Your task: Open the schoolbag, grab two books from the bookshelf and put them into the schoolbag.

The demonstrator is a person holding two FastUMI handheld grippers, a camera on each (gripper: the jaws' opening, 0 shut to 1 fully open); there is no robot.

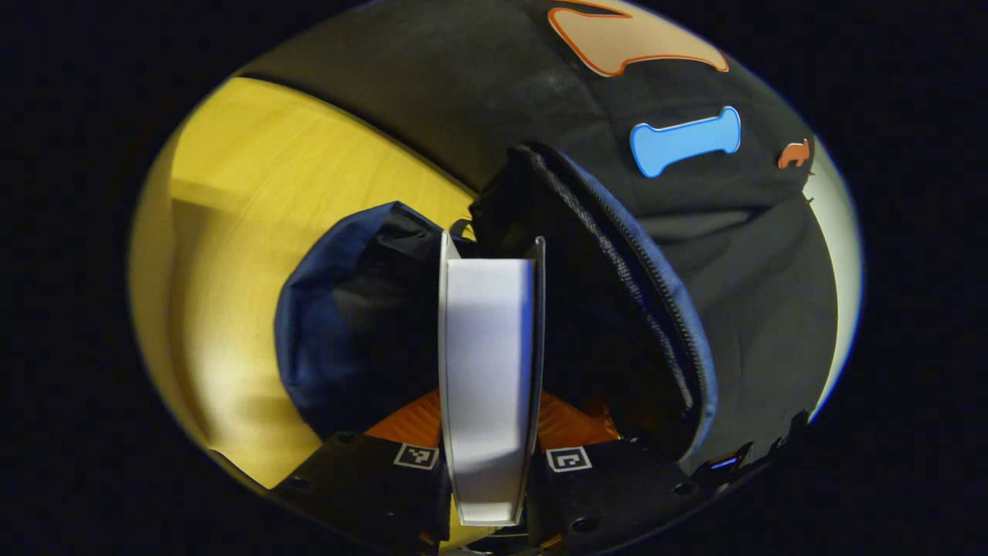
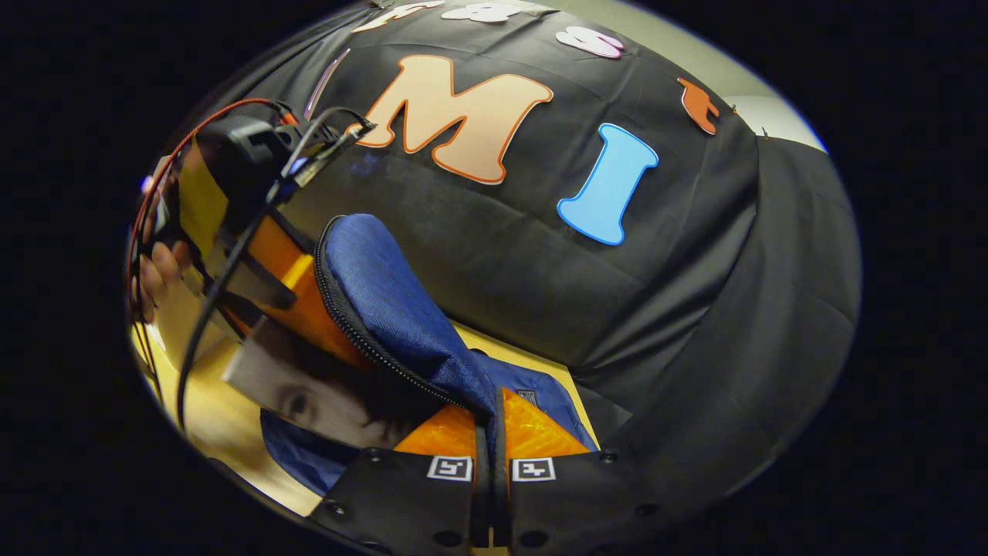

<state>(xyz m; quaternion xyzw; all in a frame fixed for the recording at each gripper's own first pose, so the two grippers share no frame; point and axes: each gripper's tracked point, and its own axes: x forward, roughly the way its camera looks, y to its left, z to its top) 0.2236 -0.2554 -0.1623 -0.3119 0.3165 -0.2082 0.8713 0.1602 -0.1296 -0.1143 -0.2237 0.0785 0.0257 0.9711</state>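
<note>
Yellow tabletop (image 1: pixel 231 255) carries the schoolbag (image 1: pixel 340 324). My left gripper (image 1: pixel 488 455) clamps a book (image 1: pixel 488 371) upright over the schoolbag's mouth, while my right gripper (image 2: pixel 491 463) pinches the flap (image 2: pixel 386 301), probably holding it clear.

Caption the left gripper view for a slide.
Left gripper holds a book edge-on over the open schoolbag.

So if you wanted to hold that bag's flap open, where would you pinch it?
Probably at the flap's zippered rim, coming over the edge from above. It is thin cloth that folds flat between two fingers, as the right gripper has it now, lifted off the schoolbag while the left gripper lowers the book in.
</note>
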